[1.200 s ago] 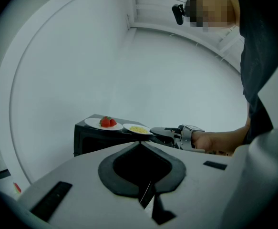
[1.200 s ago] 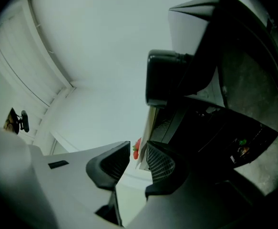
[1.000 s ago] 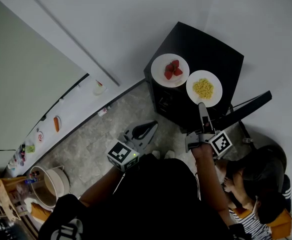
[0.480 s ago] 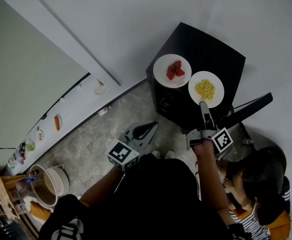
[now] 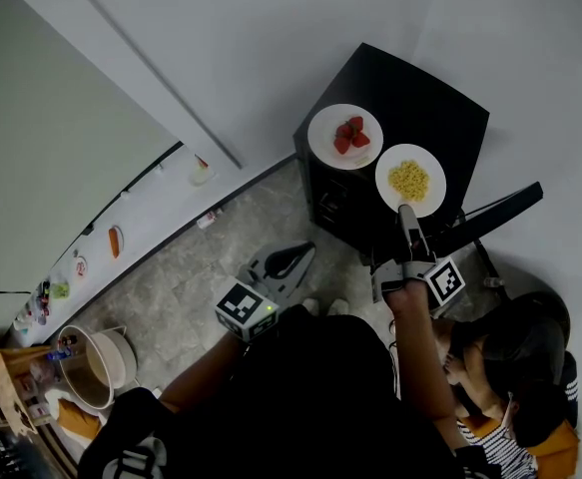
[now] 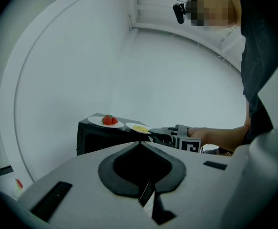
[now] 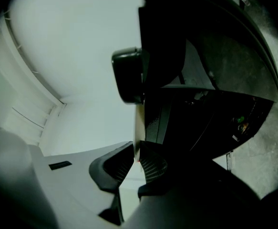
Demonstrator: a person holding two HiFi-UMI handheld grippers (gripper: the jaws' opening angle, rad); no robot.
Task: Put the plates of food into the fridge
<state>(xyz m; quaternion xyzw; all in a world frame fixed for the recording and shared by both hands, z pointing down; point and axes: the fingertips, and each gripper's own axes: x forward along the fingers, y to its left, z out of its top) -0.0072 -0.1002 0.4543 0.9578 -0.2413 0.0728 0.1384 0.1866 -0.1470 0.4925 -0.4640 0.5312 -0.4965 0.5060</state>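
atop the black fridge (image 5: 440, 118) sit a strawberry plate (image 5: 345, 136) and a plate of yellow food (image 5: 410, 180). right gripper (image 5: 406, 213) jaws are closing on the latter's rim; left gripper (image 5: 295, 259) hangs clenched, empty.

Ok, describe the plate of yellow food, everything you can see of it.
The plate of yellow food is round and white, with a small heap of yellow bits at its middle. It sits flat on top of the small black fridge, beside the strawberry plate but not touching it. The right gripper is closing its jaws on the near rim, which stands between them.
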